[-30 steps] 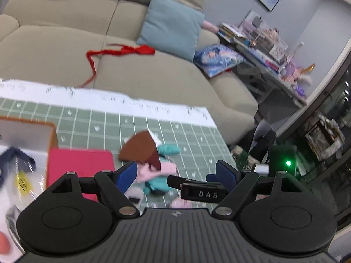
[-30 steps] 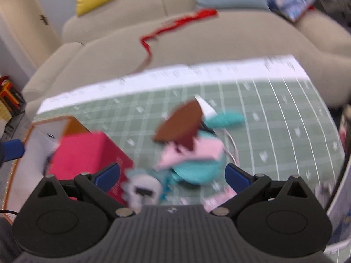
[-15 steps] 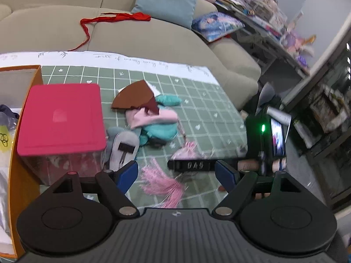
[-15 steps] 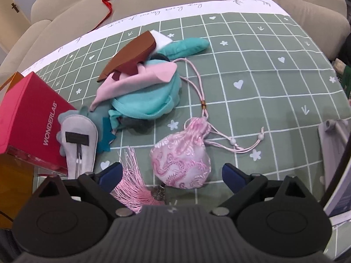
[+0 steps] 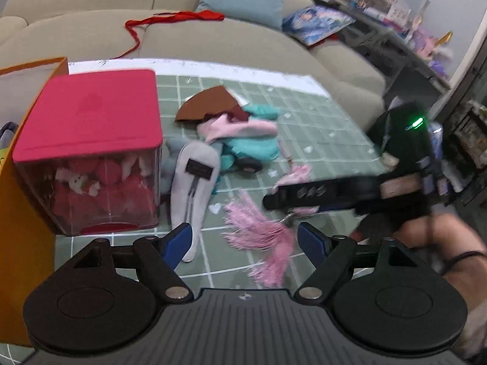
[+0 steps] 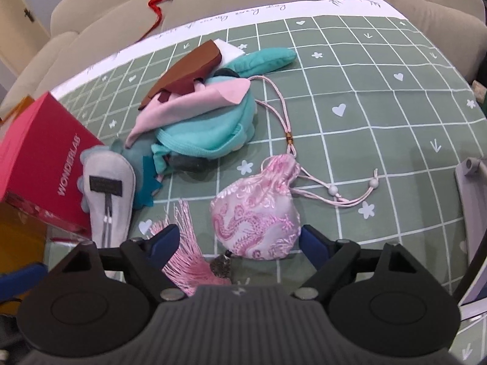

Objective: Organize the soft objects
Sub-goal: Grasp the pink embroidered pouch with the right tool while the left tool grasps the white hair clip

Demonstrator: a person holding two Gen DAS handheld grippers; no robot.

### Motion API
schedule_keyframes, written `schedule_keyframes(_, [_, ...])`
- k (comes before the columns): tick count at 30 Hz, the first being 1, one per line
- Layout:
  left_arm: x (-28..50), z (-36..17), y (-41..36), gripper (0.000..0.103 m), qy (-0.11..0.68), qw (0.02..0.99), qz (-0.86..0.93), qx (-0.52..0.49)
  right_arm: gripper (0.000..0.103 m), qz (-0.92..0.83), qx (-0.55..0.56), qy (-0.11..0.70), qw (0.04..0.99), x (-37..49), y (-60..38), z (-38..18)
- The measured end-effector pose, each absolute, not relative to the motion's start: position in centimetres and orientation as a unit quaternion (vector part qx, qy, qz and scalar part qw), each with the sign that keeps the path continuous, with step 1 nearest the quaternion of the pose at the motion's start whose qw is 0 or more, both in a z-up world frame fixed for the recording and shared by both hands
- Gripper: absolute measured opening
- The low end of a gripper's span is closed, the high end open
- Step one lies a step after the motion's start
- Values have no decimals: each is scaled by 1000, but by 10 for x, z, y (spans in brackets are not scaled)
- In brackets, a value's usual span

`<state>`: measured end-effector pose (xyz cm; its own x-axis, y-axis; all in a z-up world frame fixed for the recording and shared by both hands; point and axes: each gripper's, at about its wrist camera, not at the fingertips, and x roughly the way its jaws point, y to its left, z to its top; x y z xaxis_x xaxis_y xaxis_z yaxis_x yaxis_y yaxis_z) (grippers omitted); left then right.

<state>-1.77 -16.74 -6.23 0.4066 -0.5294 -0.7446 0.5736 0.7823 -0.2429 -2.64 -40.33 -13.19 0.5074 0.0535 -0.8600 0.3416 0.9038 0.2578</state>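
A pink brocade drawstring pouch [image 6: 255,213] lies on the green checked mat [image 6: 380,106]. It sits between the jaws of my right gripper [image 6: 240,240], which are closing; the pads do not press it. Its pink tassel [image 5: 261,231] spreads between the fingers of my open left gripper [image 5: 245,240], untouched. Behind are a grey felt pouch [image 6: 106,200] and a heap of teal plush [image 6: 207,130], pink cloth [image 6: 188,106] and a brown piece [image 6: 185,73]. In the left wrist view the right gripper [image 5: 319,194] shows as a black bar over the pouch.
A clear box with a red lid [image 5: 88,152], full of small plush toys, stands left of the heap. An orange carton [image 5: 18,213] is at the far left. Beyond the mat is a beige sofa [image 5: 213,39] with a red ribbon [image 5: 170,18]. A cluttered shelf [image 5: 395,15] is at the right.
Both grippers have come down toward the mat. The brocade pouch now lies between the right jaws, which have narrowed, and the tassel lies between the left fingers.
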Motion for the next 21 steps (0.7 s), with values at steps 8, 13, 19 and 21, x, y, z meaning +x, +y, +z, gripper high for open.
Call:
schedule_keyframes(8, [-18,-87,-177,93,419,862,-278,71,76,-95,243,469,844,-30,-417,-131])
schedule_keyframes(13, [-12,-102,-181,92,414,876,-236,77,60,-106,237,459,850,-30,-421,-131])
schedule_keyframes(19, [2,-117,-179,88,429,876,-212,57,60,-101,212,464,854,-29,-416,-131])
schedule_keyframes(21, [4,-117,-178,89,427,877,-216,48,60,-100,202,465,856,-29,-413,-132])
